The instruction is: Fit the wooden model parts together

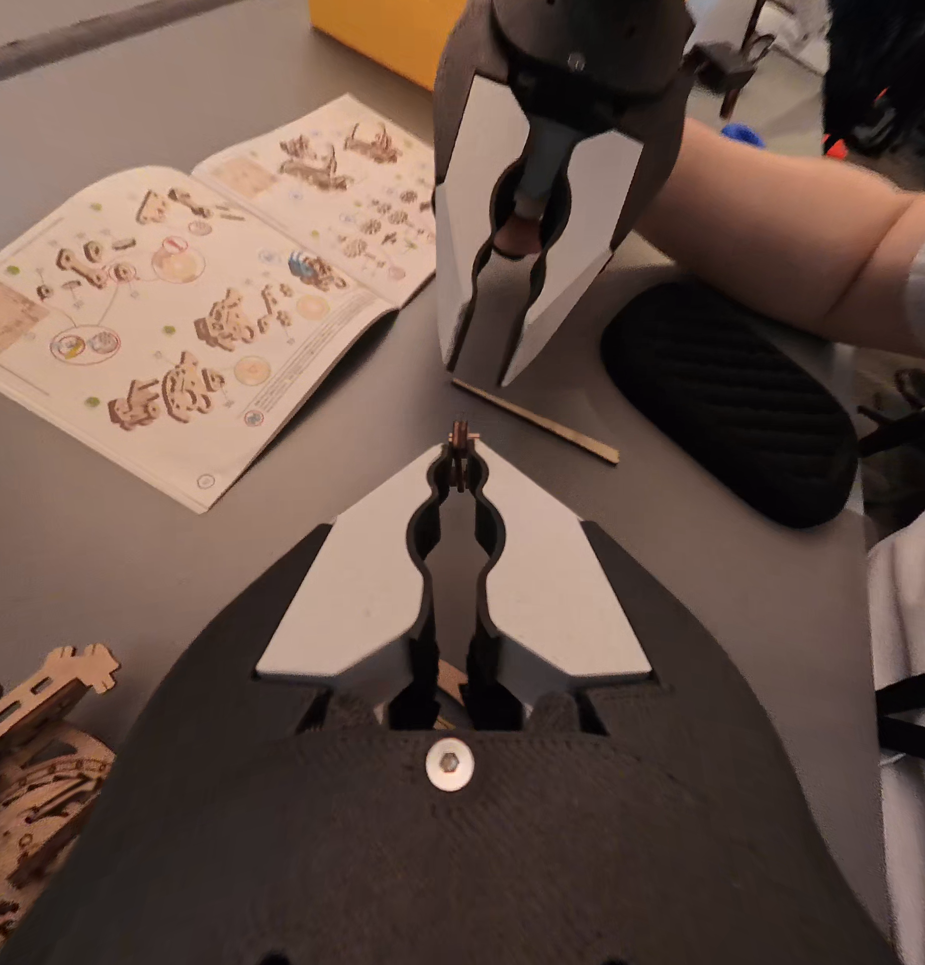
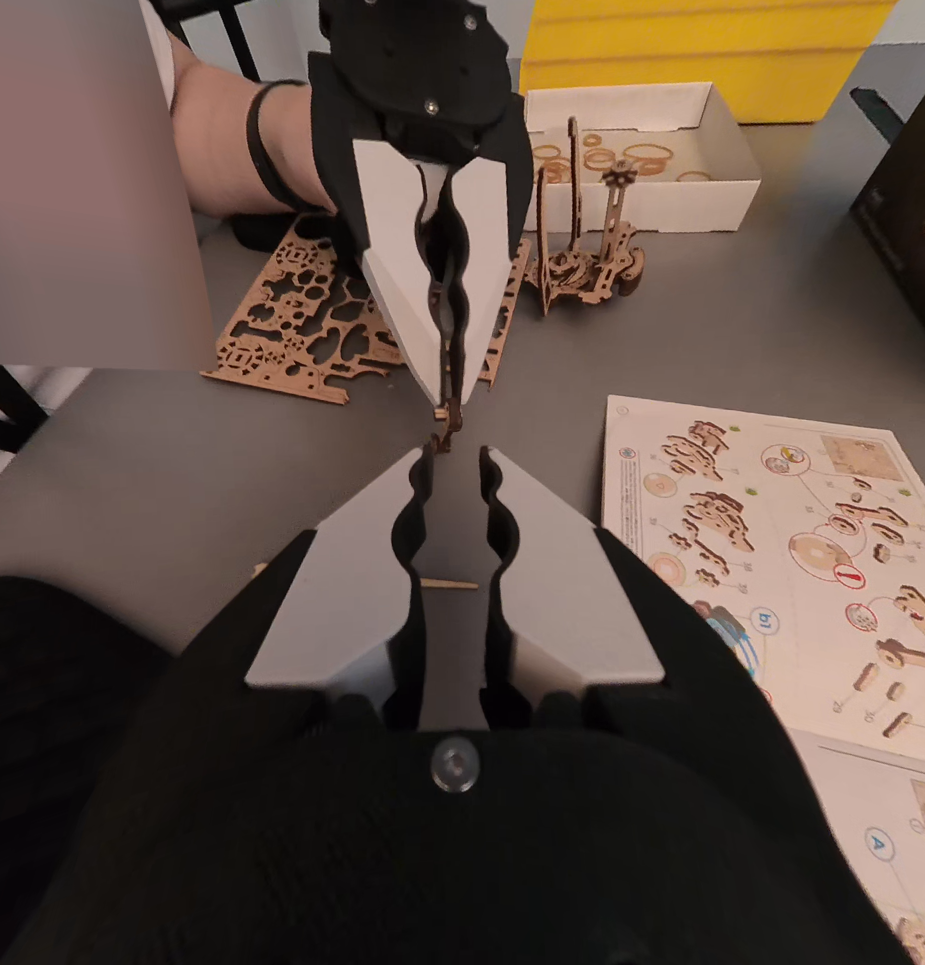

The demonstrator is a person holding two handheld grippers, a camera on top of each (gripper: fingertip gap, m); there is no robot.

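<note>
the left tongs (image 1: 458, 451) pinch a small wooden part (image 1: 459, 444) at their tips above the grey worktop (image 1: 136, 548), while the right tongs (image 2: 455, 454) hang empty and partly open just short of it; the fitting step looks under way, and the next move likely calls for a fine line-up of the part. a wooden stick (image 1: 536, 420) lies below, an open booklet (image 1: 189, 313), a punched-out sheet (image 2: 303, 334) and a half-built model (image 2: 586, 261) crowd nearby
</note>
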